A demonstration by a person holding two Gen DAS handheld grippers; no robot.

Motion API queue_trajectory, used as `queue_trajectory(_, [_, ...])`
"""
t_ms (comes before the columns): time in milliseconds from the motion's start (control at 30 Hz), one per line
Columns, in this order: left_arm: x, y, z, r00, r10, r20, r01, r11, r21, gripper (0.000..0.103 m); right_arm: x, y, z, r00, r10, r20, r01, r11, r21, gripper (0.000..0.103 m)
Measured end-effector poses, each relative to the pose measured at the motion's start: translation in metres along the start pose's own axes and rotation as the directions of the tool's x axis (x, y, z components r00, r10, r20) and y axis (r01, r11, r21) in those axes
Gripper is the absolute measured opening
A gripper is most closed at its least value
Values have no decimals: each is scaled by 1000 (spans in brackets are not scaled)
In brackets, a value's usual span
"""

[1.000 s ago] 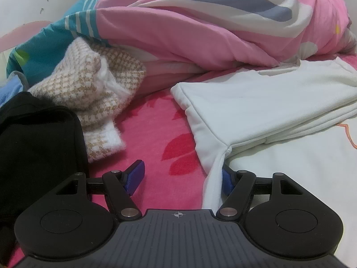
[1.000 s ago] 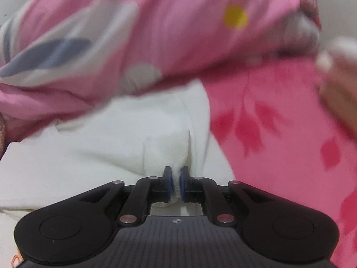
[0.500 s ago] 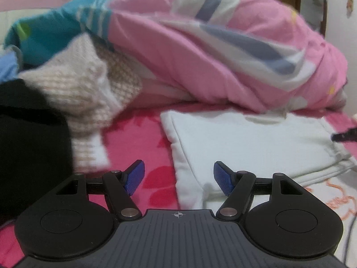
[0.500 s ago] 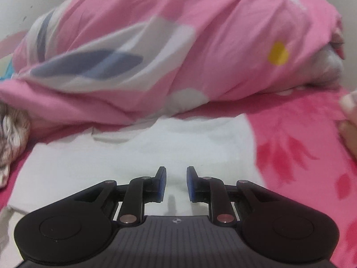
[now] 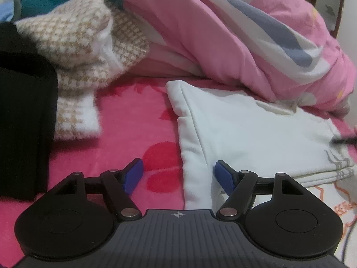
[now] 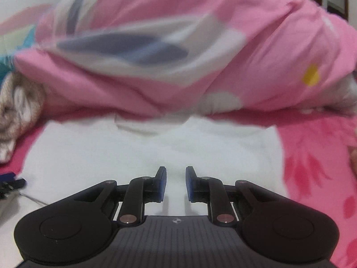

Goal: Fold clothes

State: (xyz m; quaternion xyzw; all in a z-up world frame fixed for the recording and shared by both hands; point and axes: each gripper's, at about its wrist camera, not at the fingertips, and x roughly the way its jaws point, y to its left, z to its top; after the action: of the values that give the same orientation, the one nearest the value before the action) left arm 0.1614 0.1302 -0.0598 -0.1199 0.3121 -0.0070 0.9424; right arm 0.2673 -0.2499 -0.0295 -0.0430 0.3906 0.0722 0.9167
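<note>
A white garment (image 5: 245, 129) lies folded flat on the pink floral bedsheet (image 5: 133, 129). My left gripper (image 5: 178, 174) is open at the garment's left edge, whose folded hem runs between the blue fingers, untouched. In the right wrist view the same white garment (image 6: 145, 147) fills the middle. My right gripper (image 6: 175, 183) hovers over it, open by a narrow gap with nothing held. The right gripper's tip (image 5: 343, 140) shows as a dark blur at the far right of the left wrist view.
A rumpled pink quilt (image 5: 245, 33) with grey and white patches is heaped behind the garment. A beige houndstooth knit (image 5: 84, 44) and a black garment (image 5: 24, 111) lie to the left. Another white cloth with orange print (image 5: 334, 201) lies under the folded one.
My right gripper let go of the white fabric it pinched and opened, then drew back slightly. The left gripper stayed open and shifted a little along the garment's left edge.
</note>
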Motion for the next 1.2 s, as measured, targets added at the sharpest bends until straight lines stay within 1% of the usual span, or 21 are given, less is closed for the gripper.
queue_trajectory(133, [-2, 6, -1, 1000, -21, 3, 21, 999, -30, 72, 25, 9, 0, 994, -69, -83, 69, 998, 2, 17])
queue_trajectory(167, [-2, 6, -2, 1000, -19, 5, 19, 999, -32, 72, 16, 17, 7, 990, -109, -88, 109, 994, -4, 18])
queue_trajectory(233, [-3, 6, -3, 1000, -15, 9, 15, 999, -34, 72, -7, 48, 18, 997, -71, -1, 71, 994, -87, 18])
queue_trajectory(267, [-4, 5, -4, 1000, -13, 10, 13, 999, -33, 72, -17, 67, 24, 999, -1, 32, 4, 994, -112, 18])
queue_trajectory(300, [-4, 6, -4, 1000, -12, 12, 12, 999, -34, 73, -26, 87, 30, 993, 99, 57, -91, 987, -131, 18])
queue_trajectory(333, [-4, 7, -5, 1000, -12, 14, 12, 999, -37, 73, -28, 110, 36, 980, 193, 56, -183, 971, -157, 18])
queue_trajectory(367, [-4, 7, -5, 1000, -12, 17, 12, 999, -38, 72, -30, 132, 42, 958, 283, 52, -269, 946, -183, 18])
queue_trajectory(433, [-4, 8, -7, 1000, -9, 23, 10, 999, -42, 73, -19, 172, 47, 911, 412, 32, -395, 891, -225, 17])
queue_trajectory(533, [-5, 8, -9, 999, -3, 33, 4, 999, -44, 73, 26, 206, 47, 881, 471, -29, -466, 858, -214, 17])
queue_trajectory(567, [-5, 9, -10, 999, -2, 34, 4, 999, -49, 73, 41, 217, 46, 877, 477, -51, -476, 854, -211, 17])
queue_trajectory(600, [-5, 9, -10, 999, -2, 36, 4, 999, -55, 73, 62, 221, 43, 922, 376, -94, -388, 895, -220, 17])
queue_trajectory(633, [-5, 10, -10, 999, -2, 38, 5, 998, -60, 73, 81, 224, 39, 950, 283, -128, -306, 924, -229, 15])
queue_trajectory(667, [-6, 11, -11, 999, -3, 40, 6, 998, -66, 73, 83, 219, 41, 950, 292, -113, -310, 928, -206, 15])
queue_trajectory(733, [-5, 12, -12, 999, -1, 43, 5, 997, -74, 73, 73, 215, 52, 951, 284, -126, -300, 945, -134, 17])
queue_trajectory(767, [-5, 12, -12, 999, 1, 43, 3, 997, -77, 73, 65, 217, 56, 944, 308, -120, -322, 937, -131, 17])
queue_trajectory(800, [-5, 11, -12, 999, 3, 44, 1, 997, -80, 73, 56, 223, 59, 931, 348, -111, -361, 921, -144, 17])
queue_trajectory(900, [-5, 11, -15, 998, 10, 55, -5, 996, -86, 73, 52, 248, 67, 892, 439, -105, -451, 875, -174, 17])
queue_trajectory(967, [-6, 12, -15, 998, 6, 58, -1, 995, -95, 73, 70, 266, 73, 883, 450, -129, -468, 865, -180, 16])
queue_trajectory(1033, [-7, 14, -16, 998, 2, 62, 4, 995, -104, 73, 105, 277, 72, 917, 369, -151, -395, 892, -217, 15])
queue_trajectory(1133, [-9, 15, -14, 998, -3, 64, 10, 994, -112, 73, 114, 273, 84, 926, 360, -112, -374, 914, -155, 16])
queue_trajectory(1200, [-11, 16, -14, 998, 1, 64, 7, 993, -114, 73, 104, 274, 92, 938, 333, -99, -345, 925, -158, 17])
